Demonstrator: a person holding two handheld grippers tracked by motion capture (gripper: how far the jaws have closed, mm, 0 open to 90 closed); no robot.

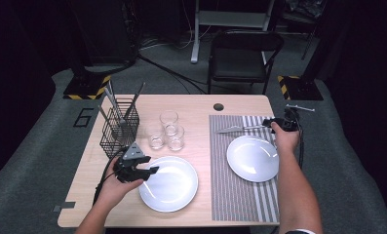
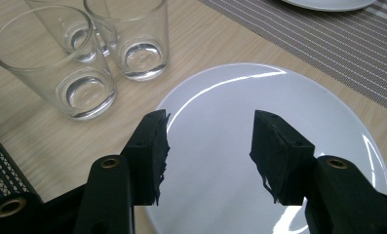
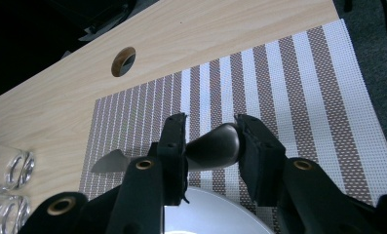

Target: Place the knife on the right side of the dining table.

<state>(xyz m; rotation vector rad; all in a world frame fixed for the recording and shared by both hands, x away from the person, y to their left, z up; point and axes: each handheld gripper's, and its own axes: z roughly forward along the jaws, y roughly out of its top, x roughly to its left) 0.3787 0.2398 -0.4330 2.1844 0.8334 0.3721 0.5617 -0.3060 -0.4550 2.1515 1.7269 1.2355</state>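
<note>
Table-setting scene: the right gripper (image 3: pixel 210 146) has a knife's (image 1: pixel 240 128) dark handle between its jaws, over a striped placemat (image 3: pixel 288 92) just beyond a white plate (image 1: pixel 253 158). The pads appear to touch it, likely mid-placement; next, release cleanly. The left gripper (image 2: pixel 208 156) hovers open above another plate (image 2: pixel 288 112) on the bench.

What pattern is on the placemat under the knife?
Brown and white stripes on the placemat, narrow on one side and broad on the other; clearest in the right gripper view.
</note>
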